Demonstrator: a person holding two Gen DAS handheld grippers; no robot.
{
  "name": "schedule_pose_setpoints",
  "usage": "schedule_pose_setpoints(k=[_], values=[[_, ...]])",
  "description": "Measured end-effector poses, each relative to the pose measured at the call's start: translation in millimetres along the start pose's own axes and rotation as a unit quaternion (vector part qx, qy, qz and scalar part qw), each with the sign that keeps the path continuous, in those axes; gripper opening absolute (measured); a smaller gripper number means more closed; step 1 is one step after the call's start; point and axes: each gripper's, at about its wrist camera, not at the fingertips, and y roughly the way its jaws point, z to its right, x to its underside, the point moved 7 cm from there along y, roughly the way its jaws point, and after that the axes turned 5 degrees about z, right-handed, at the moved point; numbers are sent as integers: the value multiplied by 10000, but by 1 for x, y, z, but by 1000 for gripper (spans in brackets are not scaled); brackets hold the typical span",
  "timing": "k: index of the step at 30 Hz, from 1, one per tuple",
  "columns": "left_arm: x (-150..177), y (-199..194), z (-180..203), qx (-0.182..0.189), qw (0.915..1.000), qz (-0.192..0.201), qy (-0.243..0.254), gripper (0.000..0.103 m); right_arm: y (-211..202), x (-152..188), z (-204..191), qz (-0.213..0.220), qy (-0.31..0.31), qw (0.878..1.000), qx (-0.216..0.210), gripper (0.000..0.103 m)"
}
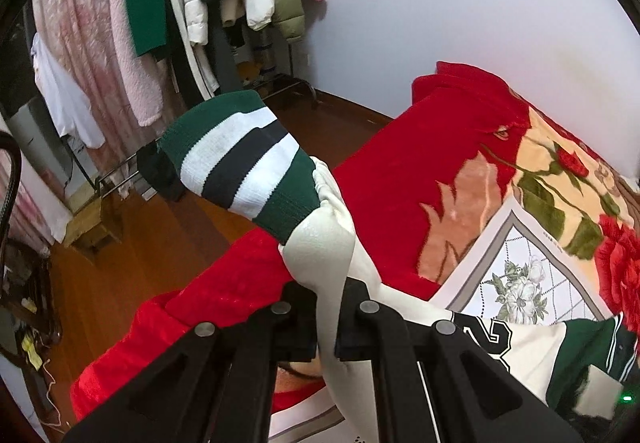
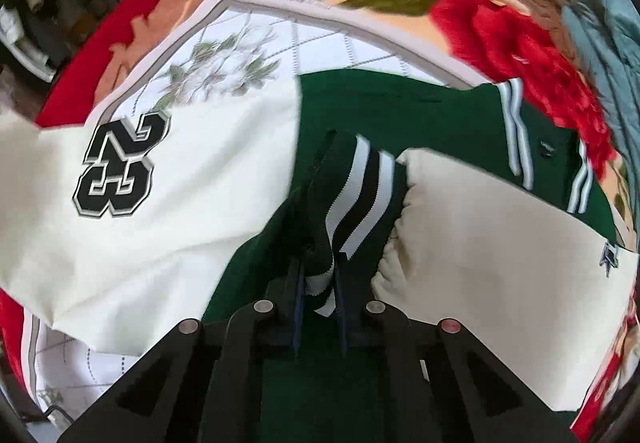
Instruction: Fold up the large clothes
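Note:
A green varsity jacket [image 2: 400,115] with cream sleeves lies on the bed. Its left cream sleeve [image 2: 180,179] carries a black number patch [image 2: 120,163]. In the left wrist view my left gripper [image 1: 326,323] is shut on a cream sleeve [image 1: 324,251], lifted off the bed, and the striped green cuff [image 1: 244,163] sticks up beyond the fingers. In the right wrist view my right gripper [image 2: 320,283] is shut on the other sleeve's striped cuff [image 2: 352,199], over the green body. That cream sleeve [image 2: 500,243] lies to the right.
The bed is covered by a red floral blanket [image 1: 400,183] and a white floral sheet [image 1: 520,275]. A clothes rack [image 1: 208,3] full of coats stands at the back left on a wooden floor [image 1: 120,243]. A grey-blue garment [image 2: 600,23] lies at the bed's right.

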Motion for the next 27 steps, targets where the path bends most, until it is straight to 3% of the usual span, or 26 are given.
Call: schedule_pose_setpoints(k=[2, 4, 5, 6, 8, 12, 15, 17, 21, 23, 25, 27], values=[[-2, -4, 3, 28, 10000, -9, -22, 2, 21, 8, 2, -377, 64, 9991, -177, 17], [-7, -13, 9, 97, 9999, 66, -14, 2, 19, 9, 9, -427, 261, 9975, -489, 22], [-10, -18, 13, 135, 9999, 107, 5, 2, 11, 7, 18, -420, 563, 9940, -837, 32], [-13, -24, 20, 195, 9997, 159, 52, 2, 1, 7, 26, -371, 842, 9885, -1201, 52], [-20, -42, 38, 354, 9988, 292, 179, 2, -26, 8, 52, -105, 1383, 9755, -1709, 83], [-32, -84, 92, 781, 9941, 568, 502, 2, -63, 27, 111, 266, 2141, 9594, -1819, 85], [-34, -127, 155, 1289, 9852, 762, 832, 2, -74, 56, 159, 345, 2646, 9469, -1795, 85], [-28, -159, 205, 1693, 9757, 863, 1094, 1, -79, 77, 195, 398, 2884, 9435, -1580, 85], [13, -228, 330, 2718, 9441, 818, 1674, 1, -86, 125, 264, 429, 3512, 9270, -1247, 85], [52, -259, 392, 3257, 9244, 530, 1912, 1, -89, 153, 299, 432, 3854, 9155, -1072, 85], [110, -286, 458, 3732, 8990, 107, 2290, 1, -94, 186, 337, 397, 4113, 9065, -872, 85], [168, -301, 507, 3979, 8772, -311, 2670, 2, -96, 222, 369, 325, 4346, 8975, -669, 85]])
